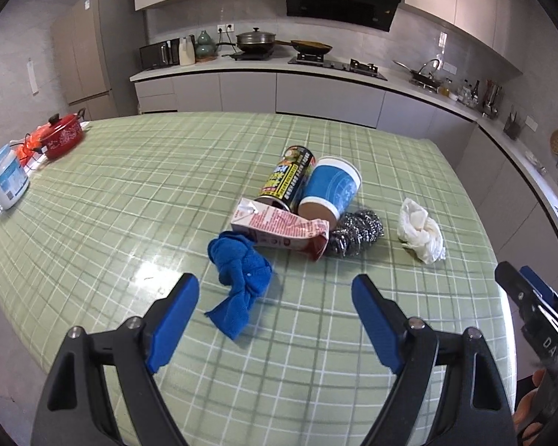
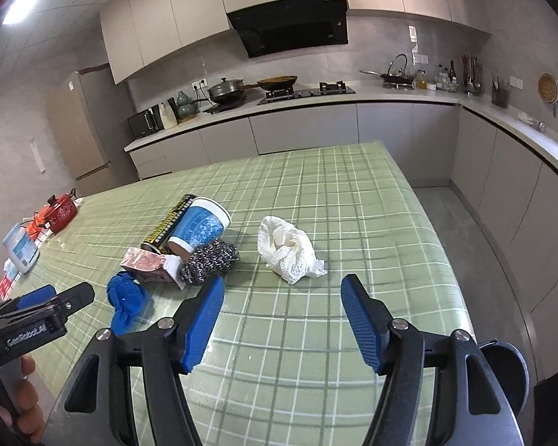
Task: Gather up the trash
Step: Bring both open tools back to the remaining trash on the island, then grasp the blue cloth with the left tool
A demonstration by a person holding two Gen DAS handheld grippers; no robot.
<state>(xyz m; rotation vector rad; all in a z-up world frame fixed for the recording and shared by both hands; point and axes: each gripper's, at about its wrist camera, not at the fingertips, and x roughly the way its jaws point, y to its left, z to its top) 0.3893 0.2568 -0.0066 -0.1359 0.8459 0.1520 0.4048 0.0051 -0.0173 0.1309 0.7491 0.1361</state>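
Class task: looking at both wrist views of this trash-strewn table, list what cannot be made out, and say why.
- Black can's far side: right wrist view, blue paper cup covers it.
- Dark round bin: right wrist view, right claw's arm hides most.
- Can's print: too small, both views.

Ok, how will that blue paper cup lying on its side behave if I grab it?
The cup is probably light and easily crushed. Lying between the can and the scrubber, it may roll once nudged free.
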